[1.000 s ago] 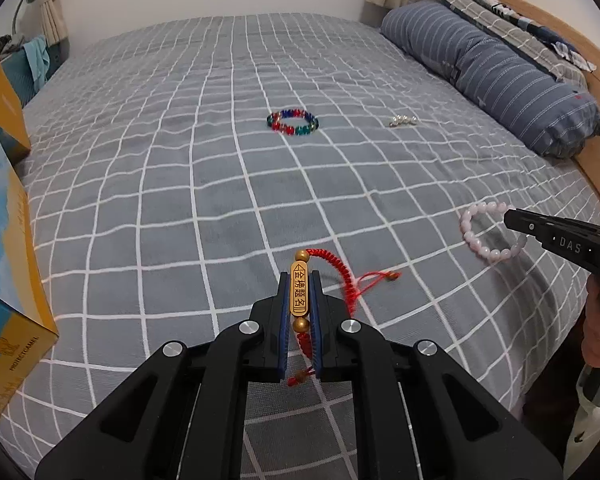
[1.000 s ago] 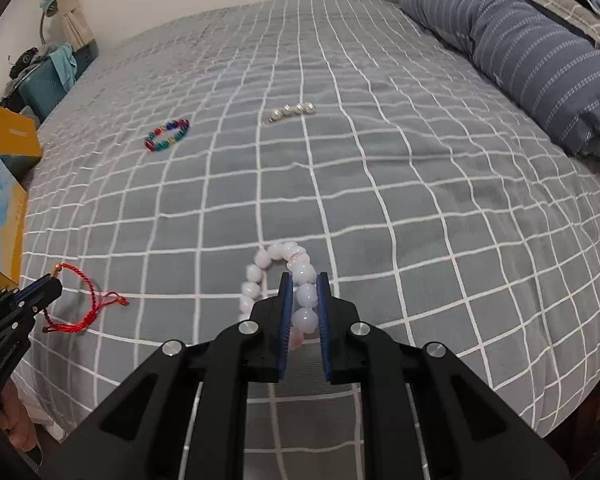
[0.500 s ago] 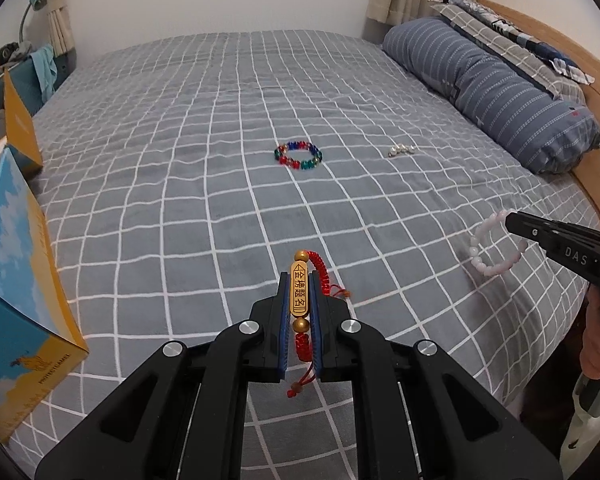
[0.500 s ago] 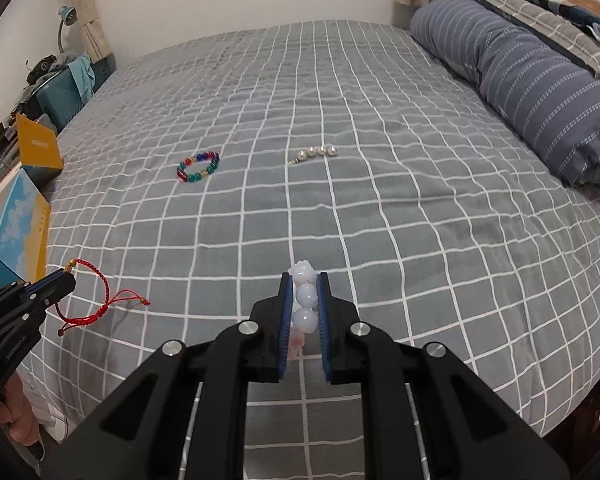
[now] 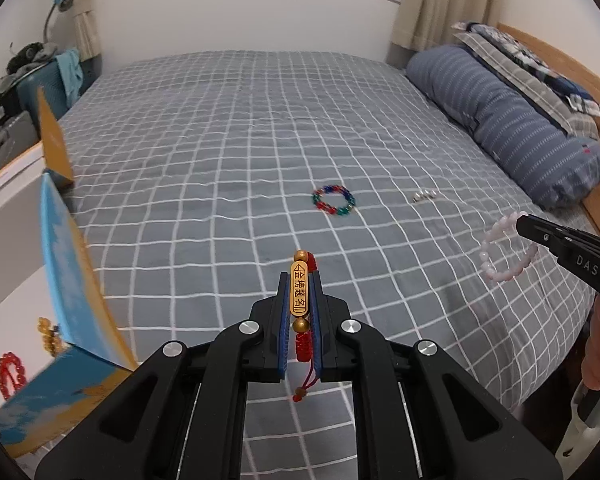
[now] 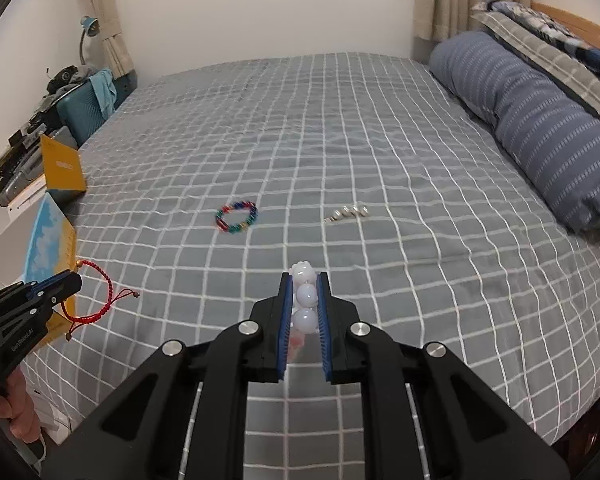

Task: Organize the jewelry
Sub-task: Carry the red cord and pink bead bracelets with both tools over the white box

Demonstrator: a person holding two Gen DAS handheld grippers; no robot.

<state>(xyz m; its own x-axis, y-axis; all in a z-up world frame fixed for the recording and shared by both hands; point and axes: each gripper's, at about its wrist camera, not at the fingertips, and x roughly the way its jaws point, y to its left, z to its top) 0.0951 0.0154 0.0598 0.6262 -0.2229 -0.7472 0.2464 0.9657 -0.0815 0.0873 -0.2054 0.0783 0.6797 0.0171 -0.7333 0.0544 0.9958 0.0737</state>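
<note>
The bed (image 5: pixel 228 152), covered in a grey checked sheet, fills the middle of both views, with a striped blue bolster (image 6: pixel 532 120) along the right edge. At the lower left of the left wrist view stands a blue and yellow box (image 5: pixel 72 280), and beside it, low in the corner, lie what look like a red bead loop (image 5: pixel 8 372) and an amber bead string (image 5: pixel 50 334).

The left claw (image 5: pixel 300 300), at centre bottom of its own view, is closed on the red cord bracelet (image 5: pixel 300 296), pinching its gold engraved bar between the blue pads; the knotted cord and tail hang loose below. The cord is soft and light and will swing freely, so the stiff bar is the sound place to hold.

The right claw (image 6: pixel 305 300) is clamped on the pale pink bead bracelet (image 6: pixel 305 296), two or three round beads between its pads, the rest of the loop dangling clear of the sheet at the right edge of the left wrist view. Smooth beads are likely slippery and may roll in the grip.

On the sheet at mid-frame remain a multicoloured bead bracelet (image 6: pixel 236 217) and, to its right and apart from it, a short row of pearl-like pieces (image 6: pixel 350 213), small and probably best pinched across the row.
</note>
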